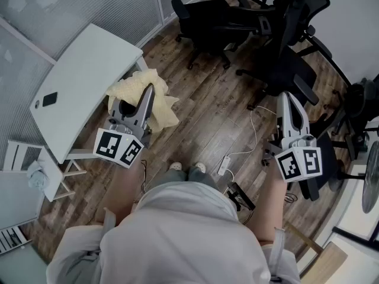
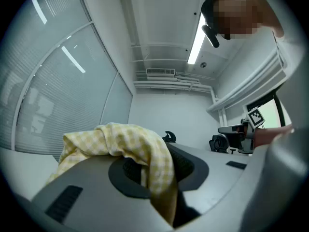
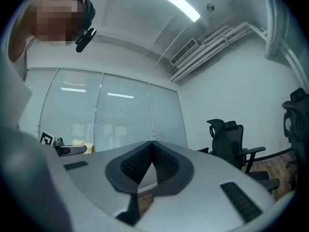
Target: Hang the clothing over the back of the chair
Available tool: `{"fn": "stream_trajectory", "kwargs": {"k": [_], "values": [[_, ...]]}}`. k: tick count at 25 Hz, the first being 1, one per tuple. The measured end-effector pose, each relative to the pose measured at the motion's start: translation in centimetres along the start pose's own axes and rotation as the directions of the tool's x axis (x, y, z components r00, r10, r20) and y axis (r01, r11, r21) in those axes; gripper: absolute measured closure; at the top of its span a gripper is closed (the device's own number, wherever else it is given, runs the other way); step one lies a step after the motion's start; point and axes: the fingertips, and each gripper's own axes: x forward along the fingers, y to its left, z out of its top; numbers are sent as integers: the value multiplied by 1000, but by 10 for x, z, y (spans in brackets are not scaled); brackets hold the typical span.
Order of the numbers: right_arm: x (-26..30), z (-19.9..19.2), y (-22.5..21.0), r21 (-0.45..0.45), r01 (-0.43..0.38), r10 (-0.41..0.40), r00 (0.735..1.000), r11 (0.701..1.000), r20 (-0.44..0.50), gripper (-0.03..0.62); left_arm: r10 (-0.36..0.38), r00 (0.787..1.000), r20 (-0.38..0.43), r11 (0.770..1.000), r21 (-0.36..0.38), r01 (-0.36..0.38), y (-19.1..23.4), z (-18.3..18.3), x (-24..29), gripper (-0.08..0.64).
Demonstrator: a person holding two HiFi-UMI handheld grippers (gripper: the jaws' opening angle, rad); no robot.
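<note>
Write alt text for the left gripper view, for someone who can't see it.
The left tongs are shut on a piece of yellow checked clothing, which bunches up and spills leftward over one jaw. Behind are a glass wall with blinds, a lit ceiling strip light and, at right, dark office chairs.
</note>
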Motion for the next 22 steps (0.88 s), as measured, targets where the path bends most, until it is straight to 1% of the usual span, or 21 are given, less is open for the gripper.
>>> {"fn": "stream_trajectory", "kwargs": {"k": [11, 17, 22], "values": [[-8, 3, 0, -7, 1, -1, 1000, 1000, 9, 571, -10, 1000, 10, 1000, 4, 10, -8, 2, 4, 466], [-12, 7, -21, 17, 13, -14, 999, 1000, 41, 571, -16, 1000, 7, 1000, 13, 16, -19, 1, 20, 468], [-8, 10, -40, 27, 15, -16, 999, 1000, 38, 571, -30, 1000, 0, 999, 25, 30, -28, 6, 39, 466]]}}
